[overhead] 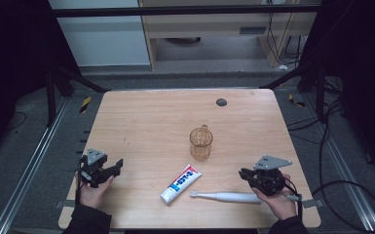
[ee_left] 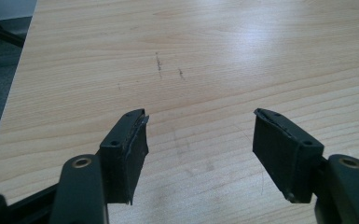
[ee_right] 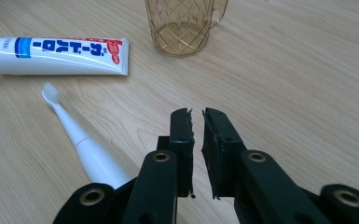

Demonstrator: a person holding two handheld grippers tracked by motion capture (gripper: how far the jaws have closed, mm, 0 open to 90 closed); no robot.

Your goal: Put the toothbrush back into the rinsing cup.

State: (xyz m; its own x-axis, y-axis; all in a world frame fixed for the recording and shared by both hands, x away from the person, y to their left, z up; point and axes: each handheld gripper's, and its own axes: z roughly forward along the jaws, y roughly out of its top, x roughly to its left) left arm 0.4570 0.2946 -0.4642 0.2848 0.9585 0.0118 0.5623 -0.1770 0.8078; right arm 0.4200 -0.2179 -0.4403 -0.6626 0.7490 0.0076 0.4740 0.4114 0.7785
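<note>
Both grippers rest near the front edge of the worktop. Left gripper at about 8 o'clock, jaws spread wide over bare wood, holding nothing. Right gripper at about 4 o'clock, jaws nearly closed with a thin gap, empty, sitting just above the handle end of the white toothbrush. The toothbrush lies flat along the front edge, bristle head pointing toward 9 o'clock, near the foot of the toothpaste tube. The amber cup stands upright at centre, handle toward 12 o'clock. Judgement: the step in hand looks like picking up the brush. To do it well, open the right jaws first, straddle the thick handle squarely across its width, close firmly, then lift level.
</note>
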